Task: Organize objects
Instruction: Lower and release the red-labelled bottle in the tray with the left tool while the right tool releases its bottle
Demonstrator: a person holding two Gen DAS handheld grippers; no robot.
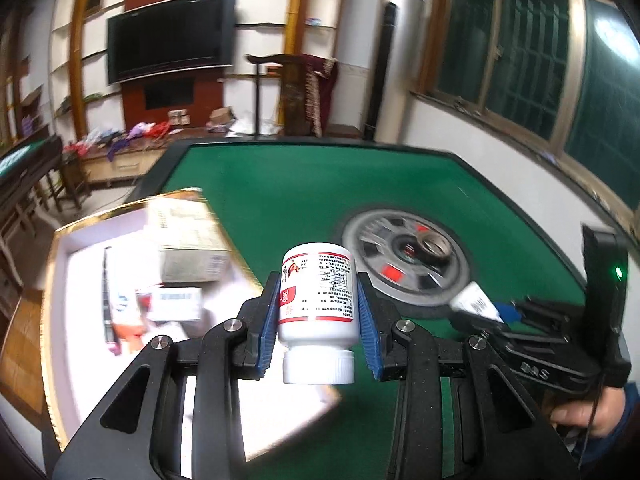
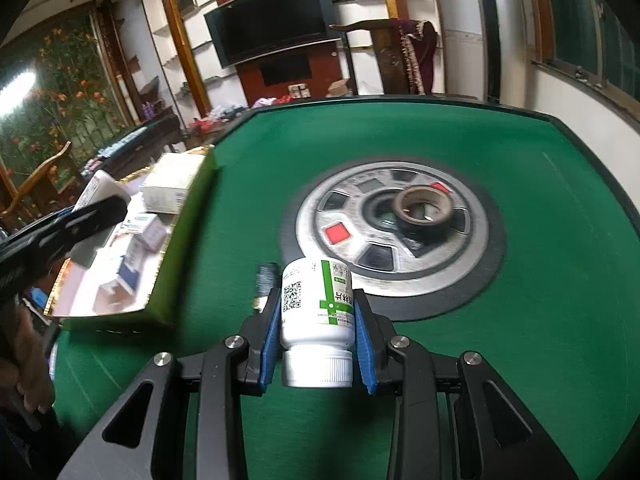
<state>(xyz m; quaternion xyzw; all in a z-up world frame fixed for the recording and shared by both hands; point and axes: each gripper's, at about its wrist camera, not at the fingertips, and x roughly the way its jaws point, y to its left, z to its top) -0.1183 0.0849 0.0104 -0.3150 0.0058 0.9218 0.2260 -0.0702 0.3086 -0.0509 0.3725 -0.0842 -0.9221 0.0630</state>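
Your left gripper (image 1: 318, 312) clamps a red-label bottle (image 1: 318, 292); your right gripper (image 2: 318, 336) clamps a green-label bottle (image 2: 318, 300). Both look light, rigid and slick, so keep the pads on the bodies, above the caps.

Left wrist view: camera mounted just behind the left gripper (image 1: 318, 312), looking forward and downward along its fingers, close above the green table (image 1: 304, 184) and the white tray (image 1: 76, 248) at left. Right wrist view: camera just behind the right gripper (image 2: 318, 332), tilted down over the same table, tray at left. Both views share the round centre panel (image 1: 404, 264), tape roll (image 2: 424, 206), television (image 1: 172, 36) and far wall.
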